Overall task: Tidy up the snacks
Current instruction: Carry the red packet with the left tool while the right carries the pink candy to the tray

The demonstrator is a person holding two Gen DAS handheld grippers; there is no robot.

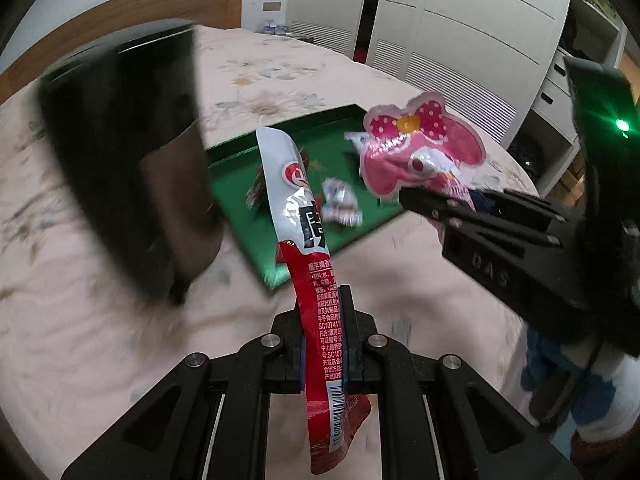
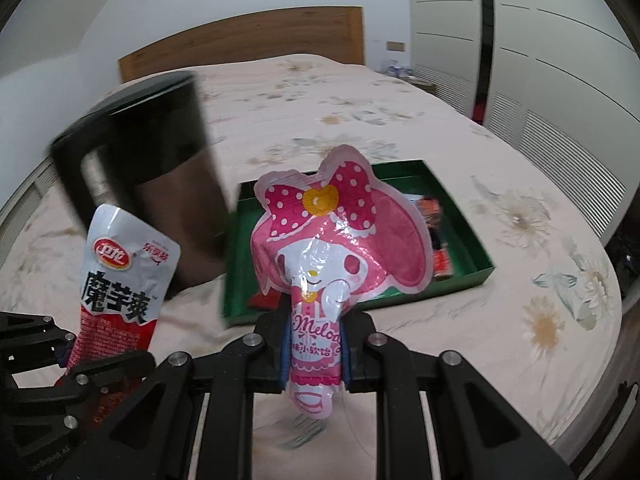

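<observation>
Left tool point(image 1: 323, 344) is clamped on a red-and-silver konjac snack pouch point(image 1: 308, 240), which stands upright between the pads, top end up. Left of it, a dark cylindrical bin point(image 1: 128, 160) stands on the floral bedspread point(image 1: 280, 80), blurred. Next over, behind the pouch, a green tray point(image 1: 240, 184) lies on the bed with a few small wrapped snacks point(image 1: 340, 204) inside; more orange-red packets point(image 2: 434, 224) show at its right end in the right wrist view. Right tool point(image 2: 316, 354) grips the narrow lower part of a pink My Melody soft-candy bag point(image 2: 340, 236), held upright in front of the tray, above the bed. White louvred wardrobe doors point(image 1: 460, 40) on the far right.
</observation>
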